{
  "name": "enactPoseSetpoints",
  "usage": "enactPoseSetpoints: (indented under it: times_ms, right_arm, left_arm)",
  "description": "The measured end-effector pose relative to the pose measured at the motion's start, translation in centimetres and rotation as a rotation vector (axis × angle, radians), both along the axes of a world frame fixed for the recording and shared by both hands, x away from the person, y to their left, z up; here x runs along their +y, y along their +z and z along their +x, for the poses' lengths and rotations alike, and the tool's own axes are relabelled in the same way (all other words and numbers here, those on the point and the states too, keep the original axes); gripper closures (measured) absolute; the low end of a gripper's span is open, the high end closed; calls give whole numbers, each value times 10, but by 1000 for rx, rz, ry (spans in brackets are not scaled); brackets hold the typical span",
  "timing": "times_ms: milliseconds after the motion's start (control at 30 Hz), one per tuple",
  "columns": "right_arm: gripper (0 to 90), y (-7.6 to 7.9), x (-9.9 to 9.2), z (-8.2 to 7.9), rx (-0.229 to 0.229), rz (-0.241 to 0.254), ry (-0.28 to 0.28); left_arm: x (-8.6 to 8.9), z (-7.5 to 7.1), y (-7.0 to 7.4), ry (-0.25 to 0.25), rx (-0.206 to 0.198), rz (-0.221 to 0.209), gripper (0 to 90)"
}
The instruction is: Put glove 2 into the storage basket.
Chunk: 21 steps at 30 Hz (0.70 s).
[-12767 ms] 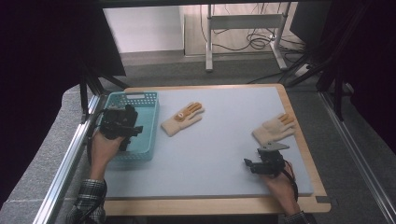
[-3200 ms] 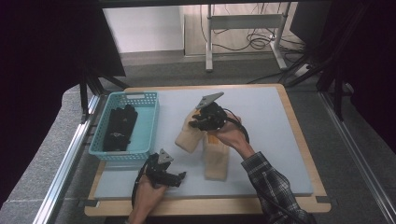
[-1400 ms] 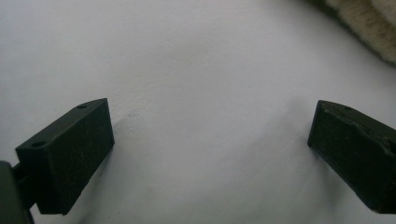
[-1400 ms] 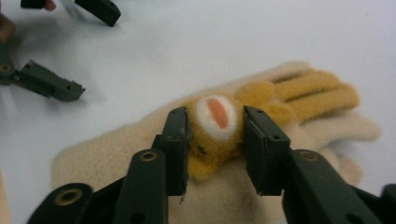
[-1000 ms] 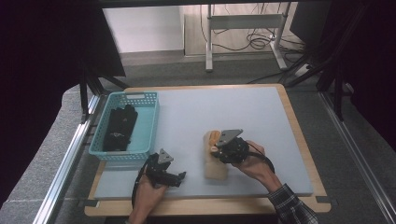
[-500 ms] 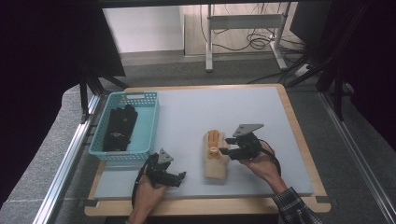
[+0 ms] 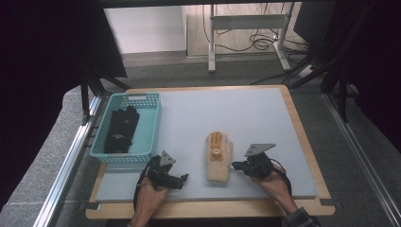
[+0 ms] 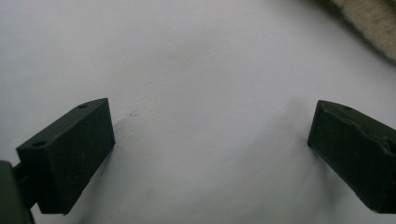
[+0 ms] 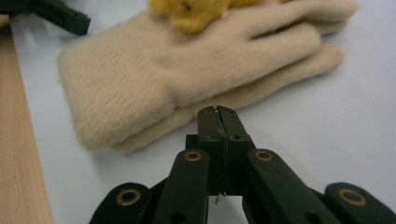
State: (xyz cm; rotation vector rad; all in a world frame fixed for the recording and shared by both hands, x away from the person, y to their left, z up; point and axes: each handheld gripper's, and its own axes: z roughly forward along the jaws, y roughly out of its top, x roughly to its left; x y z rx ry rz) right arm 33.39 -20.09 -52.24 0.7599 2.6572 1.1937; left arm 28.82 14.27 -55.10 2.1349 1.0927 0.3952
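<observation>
Two beige knit gloves (image 7: 218,156) lie stacked on the pale mat, fingers pointing away from me, with an orange patch on the top one. My right gripper (image 7: 234,166) rests just to their right, near the cuffs. In the right gripper view its jaws (image 9: 217,113) are shut with nothing between them, a short way from the gloves (image 9: 187,70). My left gripper (image 7: 183,178) sits low on the mat, left of the gloves. In the left gripper view it (image 8: 212,135) stands wide open over bare mat, with a glove cuff (image 8: 369,23) at the top right corner.
A teal basket (image 7: 152,124) holding black gloves (image 7: 120,130) stands at the mat's left edge. The mat (image 7: 246,113) lies on a wooden-edged table (image 7: 302,137). A metal rail (image 7: 71,156) runs along the left side.
The right gripper laid one glove on the other, let go and drew back to the right of the stack. The left gripper has stayed still for the last second.
</observation>
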Motion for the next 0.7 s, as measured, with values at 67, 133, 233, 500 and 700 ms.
enactPoseSetpoints:
  times_ms: [67,133,233,500,700]
  right_arm:
    - [885,-1,0,-1,1,0,4]
    - [886,-6,3,-4,14,-1,14]
    - [886,-9,5,-5,12,4,26]
    - [885,-11,21,-7,-17,4,46]
    - [885,-11,34,-5,-19,5,43]
  left_arm:
    - [1,0,0,4,-4,0,13]
    - [2,-1,1,21,-12,-7,61]
    - [3,-2,1,28,-7,-20,68]
    - [12,-8,-1,12,-6,-8,28]
    - [17,-10,-2,12,-8,-6,16]
